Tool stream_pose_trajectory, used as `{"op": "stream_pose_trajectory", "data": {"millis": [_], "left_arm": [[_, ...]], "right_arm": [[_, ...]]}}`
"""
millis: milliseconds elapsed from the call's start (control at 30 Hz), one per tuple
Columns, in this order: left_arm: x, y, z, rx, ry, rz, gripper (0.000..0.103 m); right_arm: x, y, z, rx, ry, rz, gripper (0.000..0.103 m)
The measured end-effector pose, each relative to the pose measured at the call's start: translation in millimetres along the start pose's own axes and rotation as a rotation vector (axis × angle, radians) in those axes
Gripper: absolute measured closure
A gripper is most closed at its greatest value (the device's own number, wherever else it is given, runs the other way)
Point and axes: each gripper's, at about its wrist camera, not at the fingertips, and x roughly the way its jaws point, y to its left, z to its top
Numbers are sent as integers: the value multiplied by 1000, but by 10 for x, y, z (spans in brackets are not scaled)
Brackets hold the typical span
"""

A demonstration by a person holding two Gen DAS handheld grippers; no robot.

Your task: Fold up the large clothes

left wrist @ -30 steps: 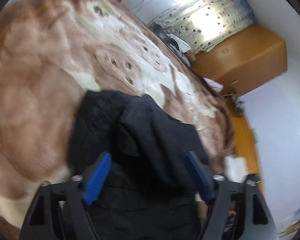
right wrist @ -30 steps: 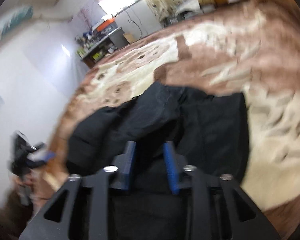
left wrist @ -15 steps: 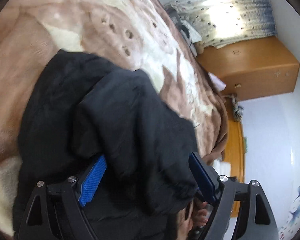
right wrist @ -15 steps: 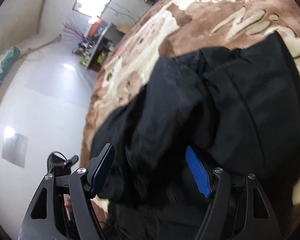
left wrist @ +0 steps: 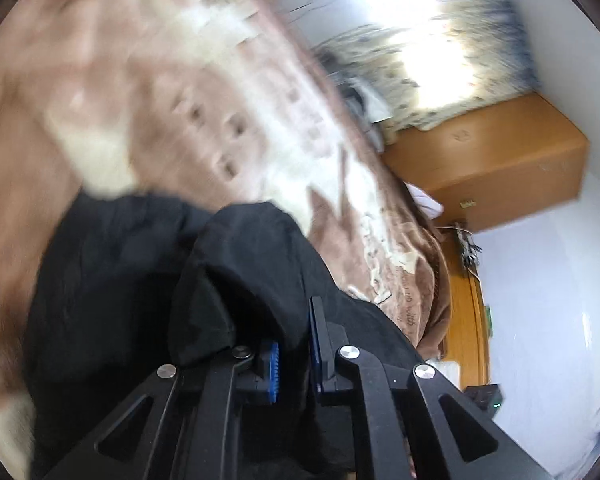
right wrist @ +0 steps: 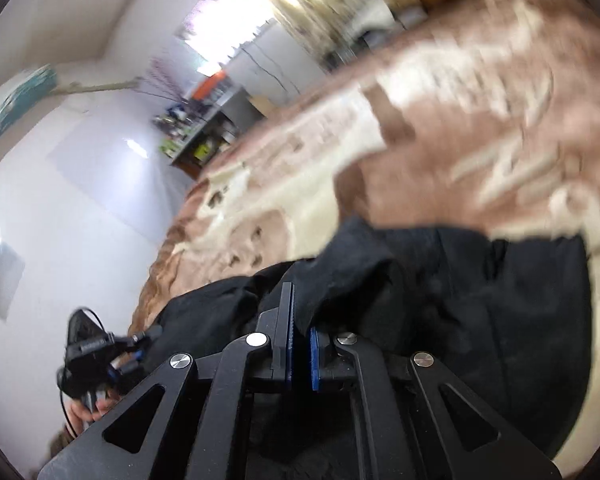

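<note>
A black garment lies bunched on a brown and cream blanket that covers a bed. My left gripper is at the garment's near edge, its jaws closing with the blue pads pressing a fold of black cloth. In the right wrist view the same garment spreads to the right. My right gripper has its jaws closing too, pads pinching a raised fold. The left gripper shows at the lower left there, held by a hand. Both views are blurred.
An orange wooden wardrobe and a sunlit patterned curtain stand beyond the bed's far end. A cluttered shelf unit sits against the white wall. The blanket stretches wide beyond the garment.
Both grippers stood open over the black garment; now each has shut on a fold of it. The garment looks drawn back toward the near edge of the bed.
</note>
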Motion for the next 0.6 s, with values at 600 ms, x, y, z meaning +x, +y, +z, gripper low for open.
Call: {"op": "stream_pose_trajectory", "data": {"millis": [600], "left_arm": [[-25, 250, -477, 119, 139, 280, 76]], "right_arm": [[107, -185, -633, -29, 214, -226, 82]]}}
